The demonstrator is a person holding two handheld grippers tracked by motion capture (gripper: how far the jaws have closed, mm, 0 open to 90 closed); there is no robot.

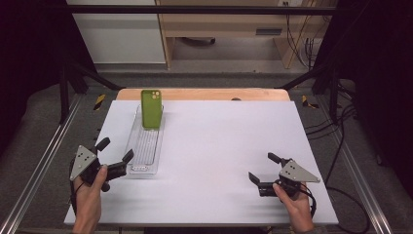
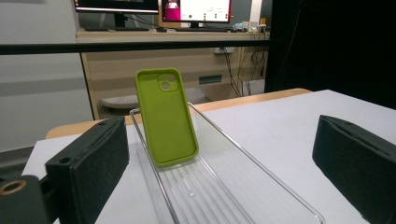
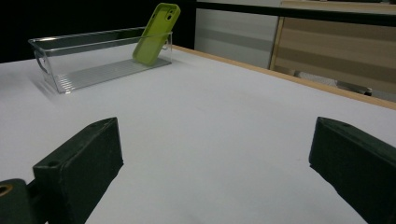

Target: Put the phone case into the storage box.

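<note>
A lime-green phone case stands tilted in a long clear plastic tray, leaning on the tray's far end wall. My left gripper is open at the tray's near end, its jaws wide apart with nothing between them. Over the bare white tabletop at the near right, my right gripper is also open and holds nothing.
The white table top spreads between the two grippers, with a wooden edge at its far side. Black frame bars and cables run along both sides. A desk with monitors stands beyond the table.
</note>
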